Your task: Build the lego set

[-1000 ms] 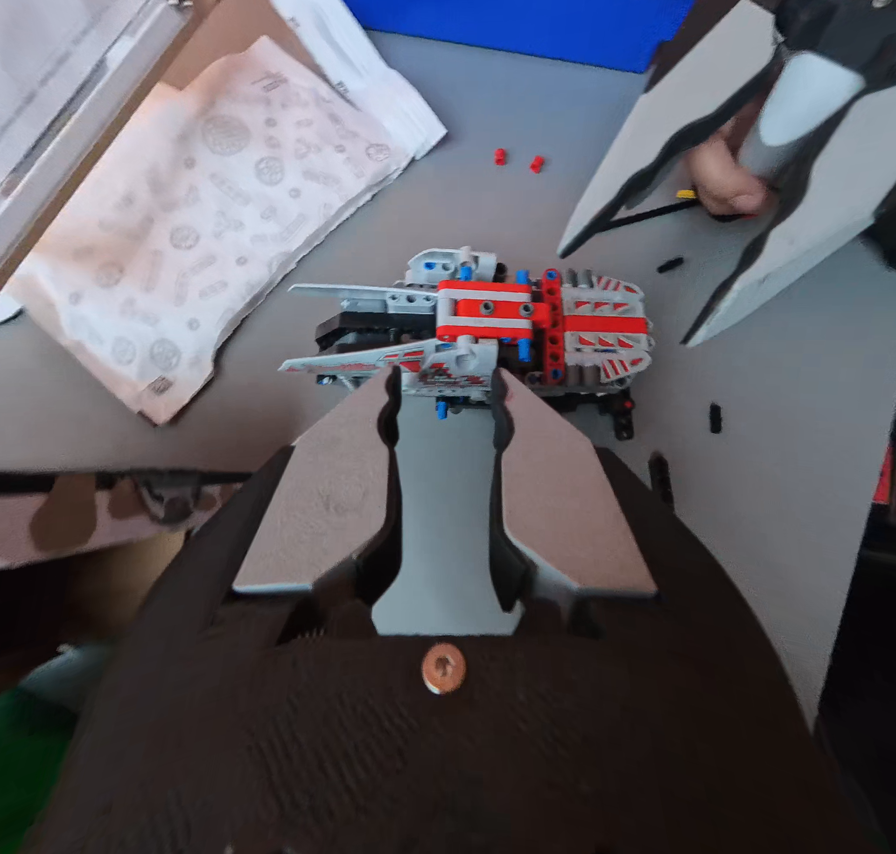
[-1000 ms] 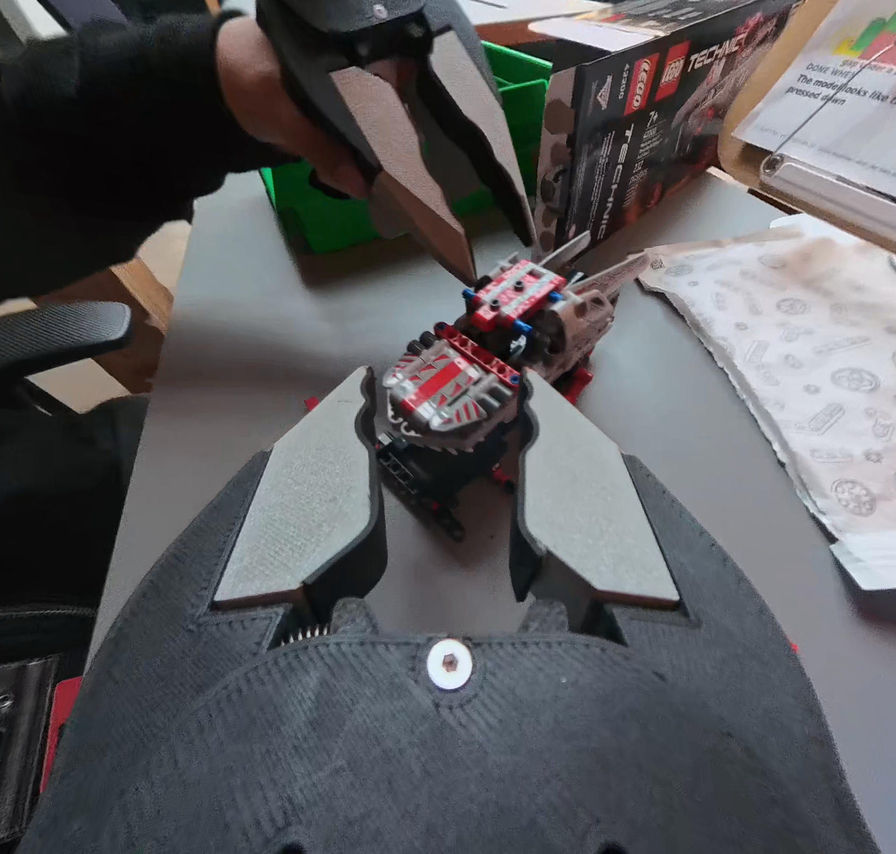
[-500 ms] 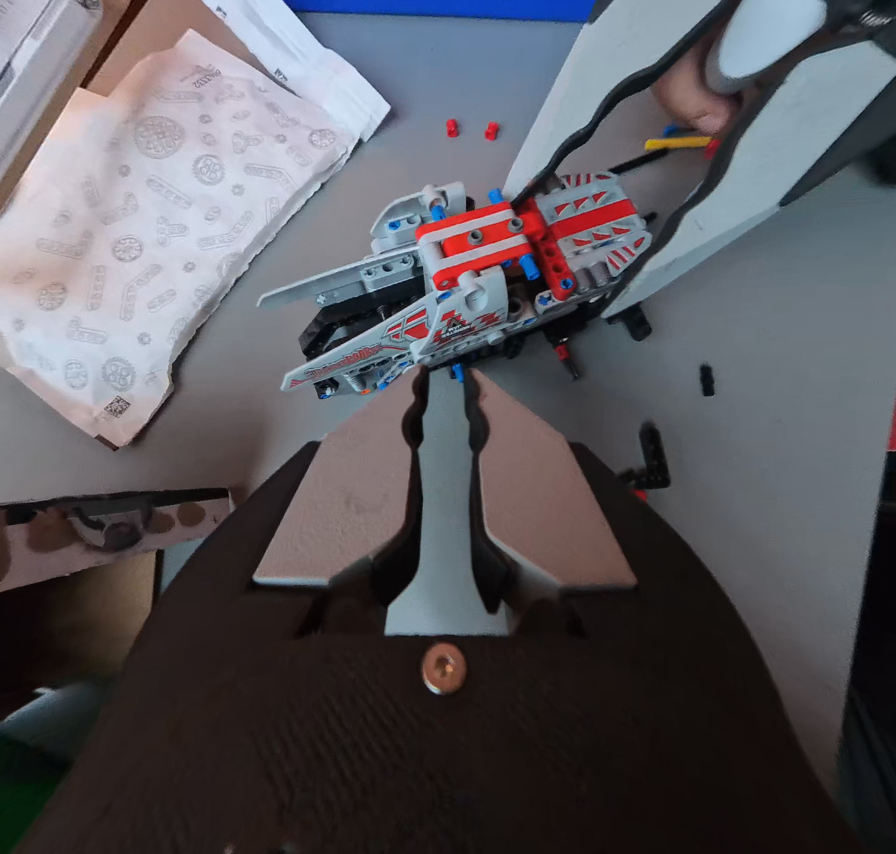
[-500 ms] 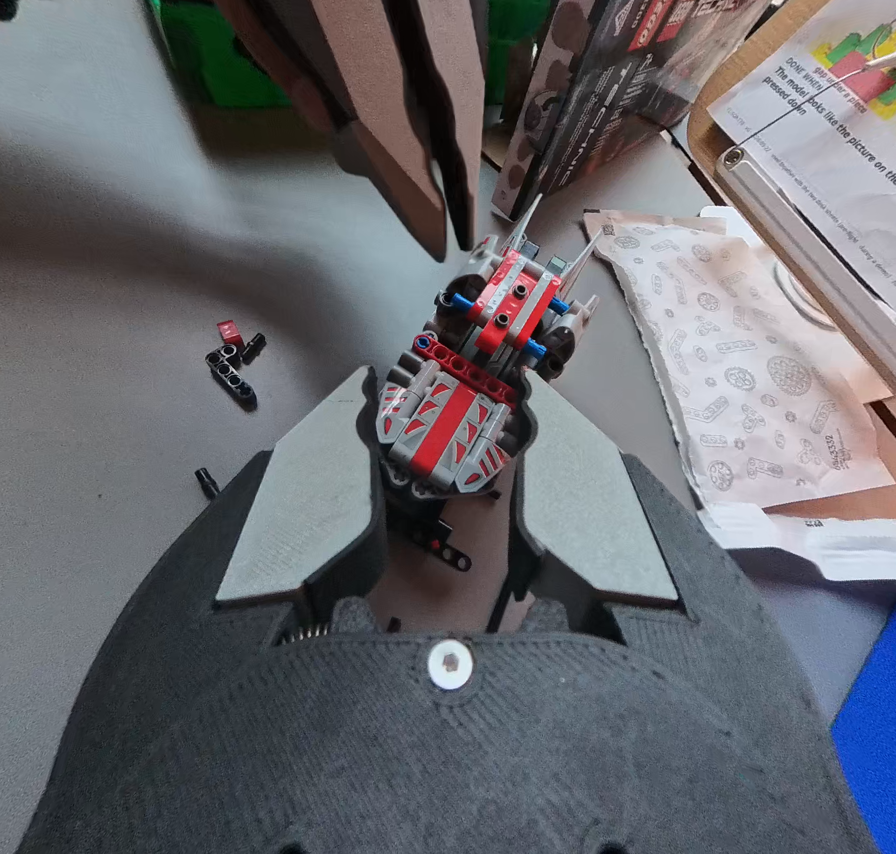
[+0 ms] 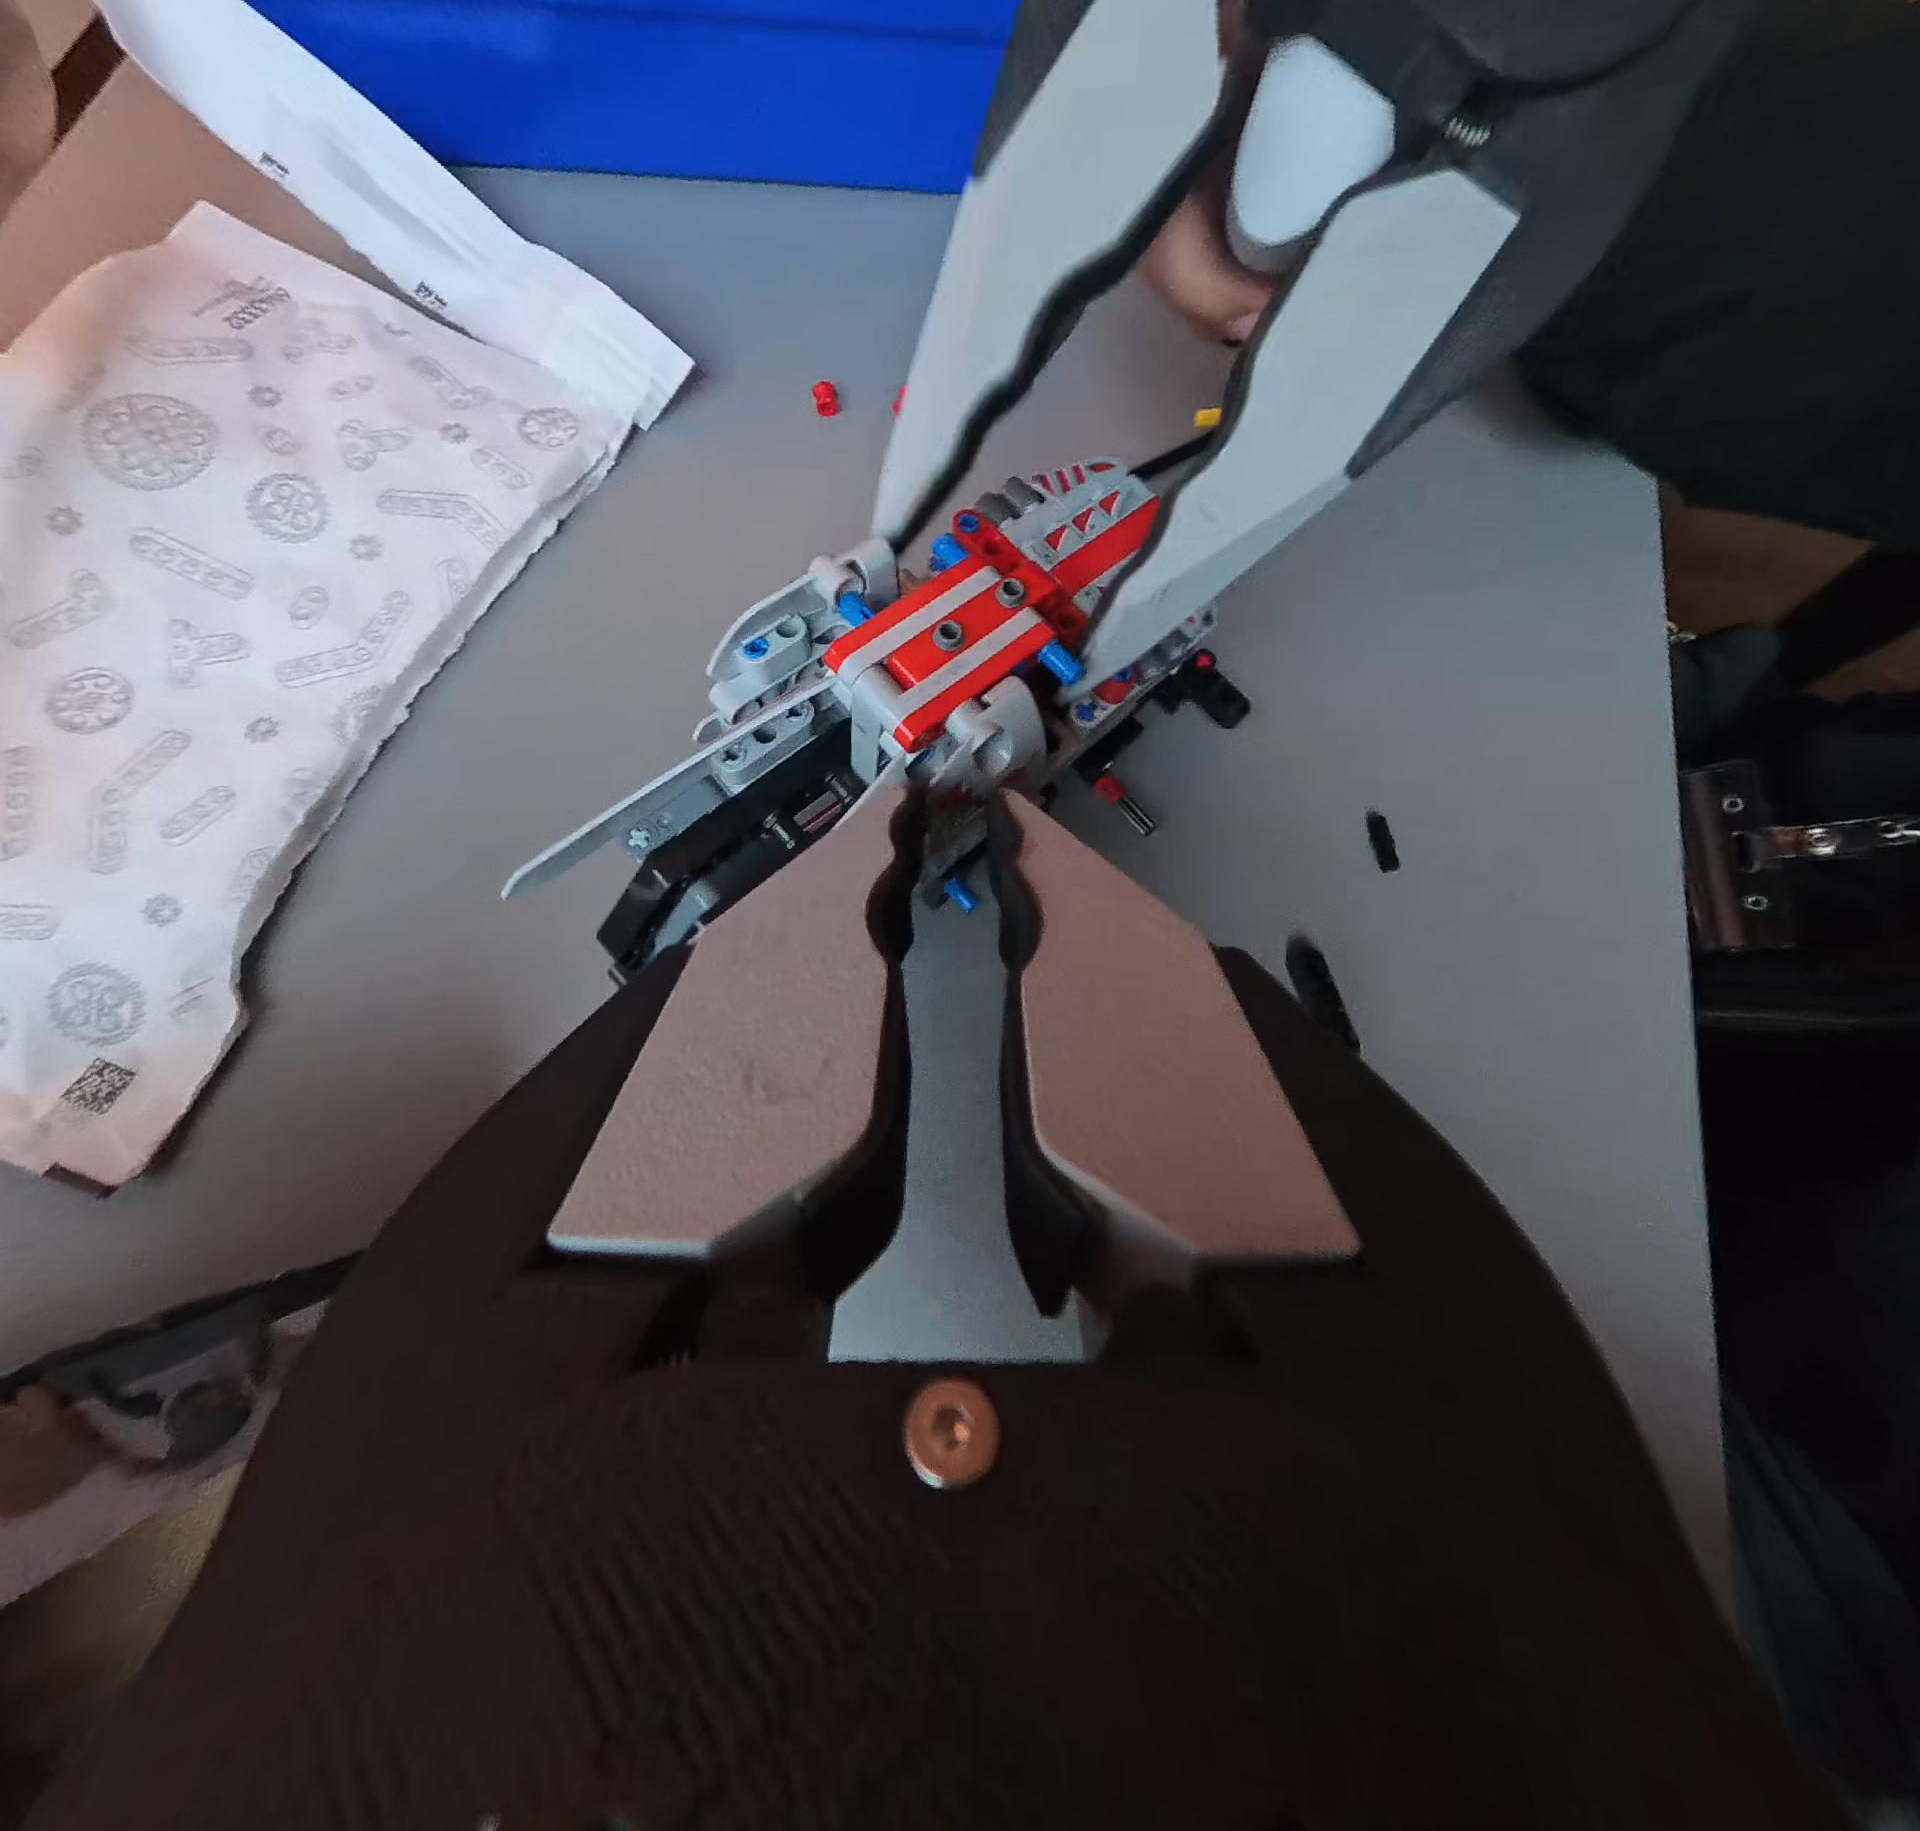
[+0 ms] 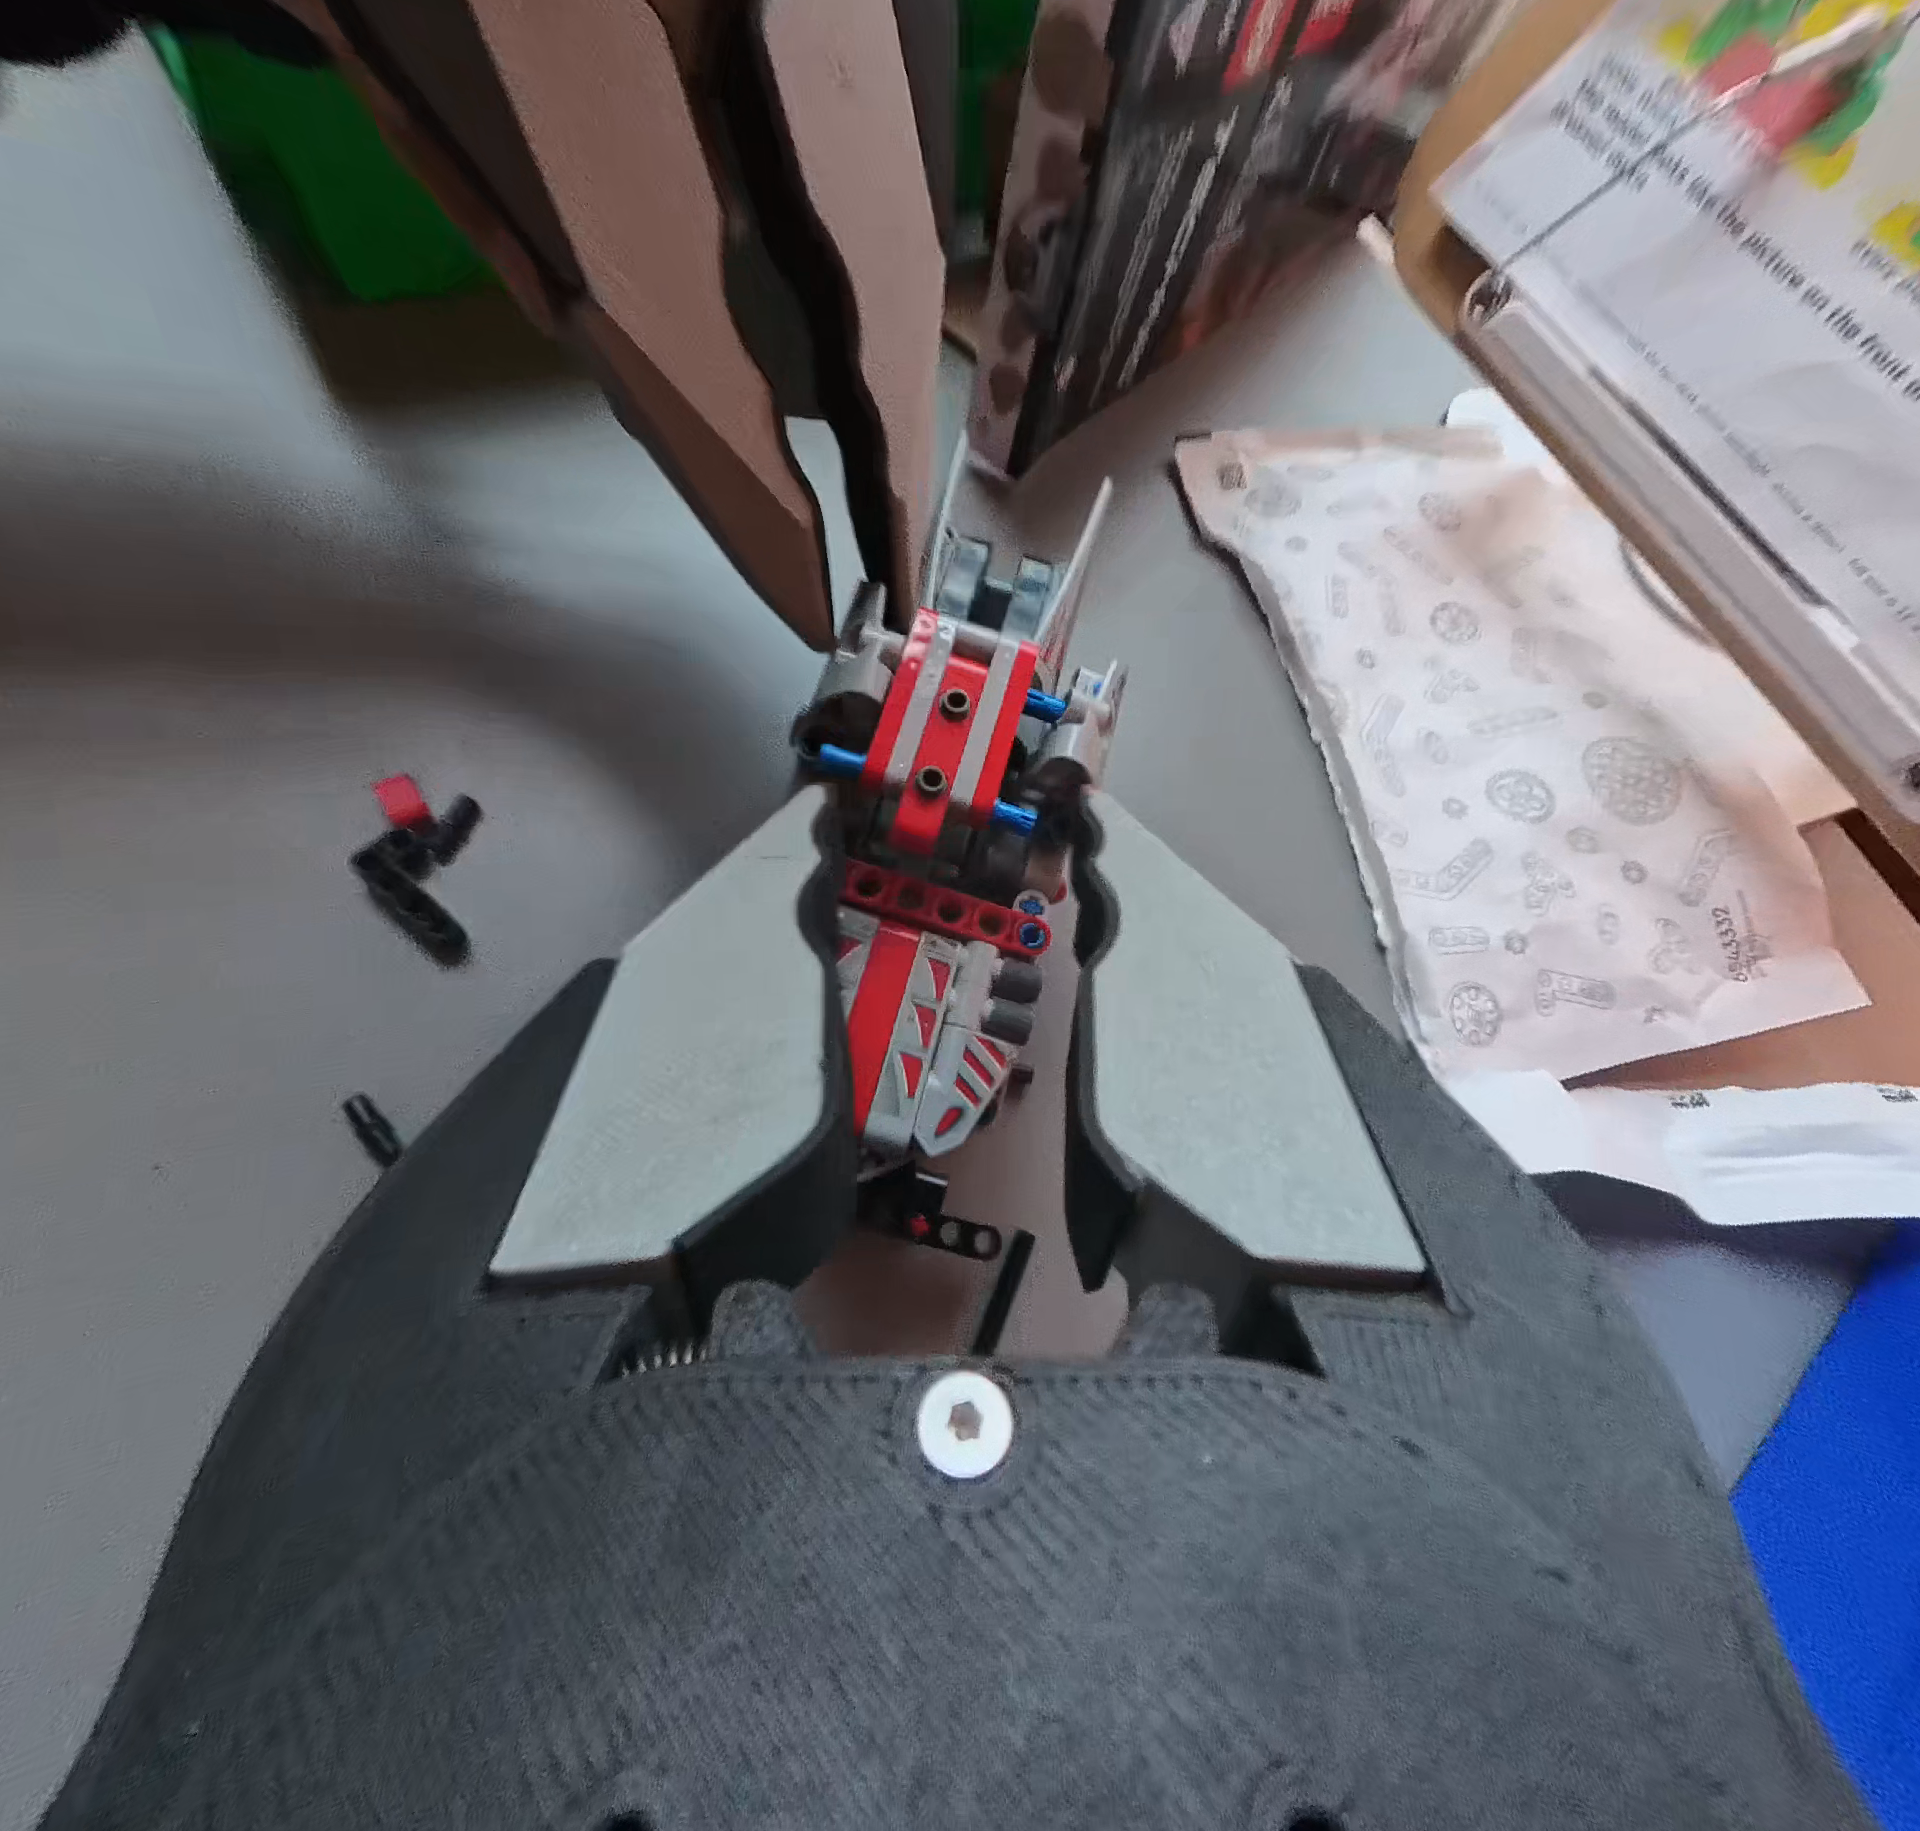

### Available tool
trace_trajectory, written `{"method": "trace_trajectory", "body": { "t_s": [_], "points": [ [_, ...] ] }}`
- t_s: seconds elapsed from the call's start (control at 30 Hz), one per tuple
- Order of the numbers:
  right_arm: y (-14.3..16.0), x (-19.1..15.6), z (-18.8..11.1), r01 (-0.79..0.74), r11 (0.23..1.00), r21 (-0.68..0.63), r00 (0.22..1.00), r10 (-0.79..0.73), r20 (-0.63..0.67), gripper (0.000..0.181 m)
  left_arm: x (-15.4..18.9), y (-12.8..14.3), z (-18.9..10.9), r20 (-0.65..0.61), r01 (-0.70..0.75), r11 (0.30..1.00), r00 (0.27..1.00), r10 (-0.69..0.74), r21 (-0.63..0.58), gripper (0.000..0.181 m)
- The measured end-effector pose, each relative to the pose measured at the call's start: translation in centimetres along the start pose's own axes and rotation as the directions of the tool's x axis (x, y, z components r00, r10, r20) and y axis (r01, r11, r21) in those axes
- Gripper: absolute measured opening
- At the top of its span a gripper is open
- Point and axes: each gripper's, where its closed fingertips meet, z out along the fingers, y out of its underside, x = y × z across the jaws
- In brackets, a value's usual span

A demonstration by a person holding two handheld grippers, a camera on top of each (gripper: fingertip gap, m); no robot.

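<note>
The red, grey and black lego model is held tilted over the grey table. My left gripper, with brown pads, is nearly closed and pinches the model's near side panel, with a blue pin showing between its fingers. My right gripper, with grey pads, is closed around the model's rear with the red and grey striped panels. In the left wrist view the right gripper reaches down from the upper right. In the right wrist view the left gripper reaches down from the top onto the model.
A printed paper bag lies left, with a blue bin behind. Loose black pieces, a black pin and small red pieces lie on the table. The set box, a green bin and an instruction sheet stand beyond.
My right gripper came in and closed around the model's rear. My left gripper narrowed and moved onto the model's side. The model turned and tilted between them.
</note>
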Motion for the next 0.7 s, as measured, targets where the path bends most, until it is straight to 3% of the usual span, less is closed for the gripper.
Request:
{"method": "trace_trajectory", "body": {
  "t_s": [0.17,0.53,0.63,0.7],
  "points": [
    [-0.2,-0.1,0.4,0.026,1.000,-0.016,0.998,-0.025,0.061,0.030,0.6,-0.3,-0.1,-0.080,0.058,0.996,0.995,-0.052,0.071,0.016],
    [-0.2,-0.1,0.7,0.103,0.993,-0.063,0.994,-0.101,0.038,0.030,0.6,-0.1,0.1,-0.097,0.078,0.996,0.993,-0.073,0.053,0.009],
    [-0.1,0.0,0.8,0.120,0.990,-0.078,0.992,-0.116,0.047,0.030,0.9,-0.3,0.2,-0.081,0.028,0.999,0.996,-0.025,0.037,0.008],
    [0.2,0.5,0.8,0.123,0.986,-0.113,0.992,-0.121,0.032,0.030,0.5,-0.4,0.3,-0.006,0.019,0.999,1.000,-0.019,0.031,0.007]
  ]
}}
